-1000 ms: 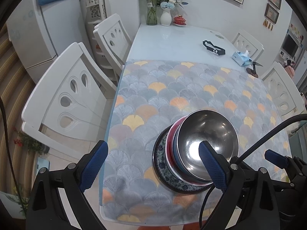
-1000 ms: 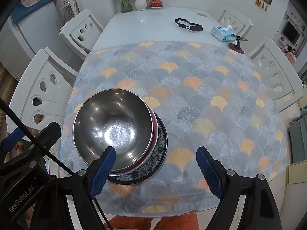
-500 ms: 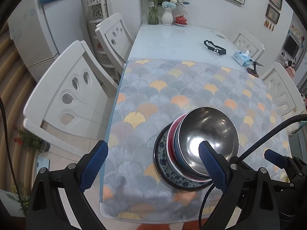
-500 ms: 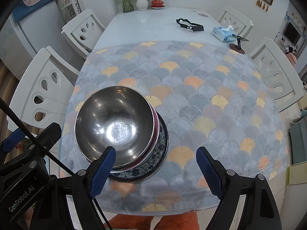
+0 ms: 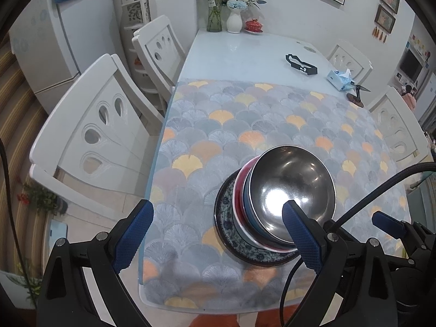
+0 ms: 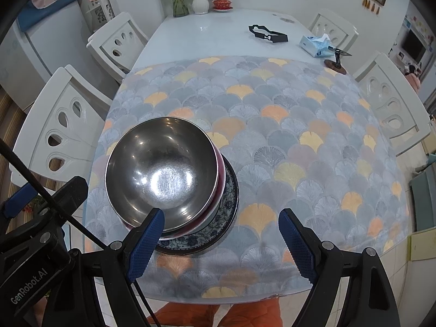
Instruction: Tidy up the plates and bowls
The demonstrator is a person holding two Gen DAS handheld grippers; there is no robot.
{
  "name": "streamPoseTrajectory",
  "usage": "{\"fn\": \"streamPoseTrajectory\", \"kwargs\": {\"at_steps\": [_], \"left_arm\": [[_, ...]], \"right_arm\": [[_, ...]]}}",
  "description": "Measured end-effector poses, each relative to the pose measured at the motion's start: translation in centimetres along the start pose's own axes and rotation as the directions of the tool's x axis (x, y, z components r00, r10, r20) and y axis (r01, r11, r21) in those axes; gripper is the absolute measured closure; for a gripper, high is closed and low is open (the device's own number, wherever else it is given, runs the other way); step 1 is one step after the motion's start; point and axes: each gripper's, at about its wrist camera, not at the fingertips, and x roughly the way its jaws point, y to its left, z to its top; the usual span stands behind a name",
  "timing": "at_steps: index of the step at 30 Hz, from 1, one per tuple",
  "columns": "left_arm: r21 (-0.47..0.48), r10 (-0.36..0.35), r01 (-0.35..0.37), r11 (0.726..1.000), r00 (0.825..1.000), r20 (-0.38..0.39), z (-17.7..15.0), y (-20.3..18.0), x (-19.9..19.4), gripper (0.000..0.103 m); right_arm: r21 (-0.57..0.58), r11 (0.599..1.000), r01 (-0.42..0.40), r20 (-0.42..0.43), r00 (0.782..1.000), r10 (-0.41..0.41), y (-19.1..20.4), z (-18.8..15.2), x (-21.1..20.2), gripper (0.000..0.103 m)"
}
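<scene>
One stack, both grippers clear of it. Steel bowl (image 5: pixel 293 190) on top, nested in a blue bowl (image 5: pixel 248 212), then a red-rimmed bowl (image 5: pixel 239 188), all sitting on a blue-and-white patterned plate (image 5: pixel 226 226). The plate rests on the fan-pattern mat (image 5: pixel 218 125) near the table's (image 5: pixel 245 51) front edge.

Left gripper (image 5: pixel 215 234): jaws spread wide, nothing between the pads. Its right finger (image 5: pixel 299 234) overlaps the steel bowl's near rim in frame — contact cannot be told from this angle. Left finger hangs past the mat's left edge, over the floor.

Right gripper (image 6: pixel 220 242): also wide open, empty. Its left finger (image 6: pixel 145 242) overlaps the stack's near rim; the gap between the fingers sits right of the stack, over bare mat.

View differences:
- Left wrist view shows the stack's side, so the blue and red layers read clearly. Right wrist view looks more straight down — steel bowl (image 6: pixel 162 174) hides most of what's under it (blue bowl not visible, only a red sliver and the plate (image 6: pixel 226 199) edge).
- Right wrist view shows orange fabric (image 6: pixel 190 313) below the table's near edge, plus the left gripper's body beside the stack at lower left.
- Left wrist view shows the fridge (image 5: pixel 43 41), well left of the stack.

Far beyond the stack in both: black strap (image 5: pixel 301 65), tissue pack (image 5: pixel 339 77), vases (image 5: pixel 234 21).
</scene>
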Motion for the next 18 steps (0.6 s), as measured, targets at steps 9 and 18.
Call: {"fn": "streamPoseTrajectory", "kwargs": {"at_steps": [9,18], "left_arm": [[0.002,-0.002,0.002,1.0,1.0,-0.004,-0.06,0.08,0.08,0.008],[0.009,0.008,-0.008,1.0,1.0,-0.002,-0.17,0.33,0.35,0.008]], "right_arm": [[0.003,1.0,0.004,-0.007,1.0,-0.004,0.12,-0.01,0.06,0.019],[-0.005,1.0,0.006,-0.006,1.0,-0.006,0.47,0.06,0.27,0.019]]}}
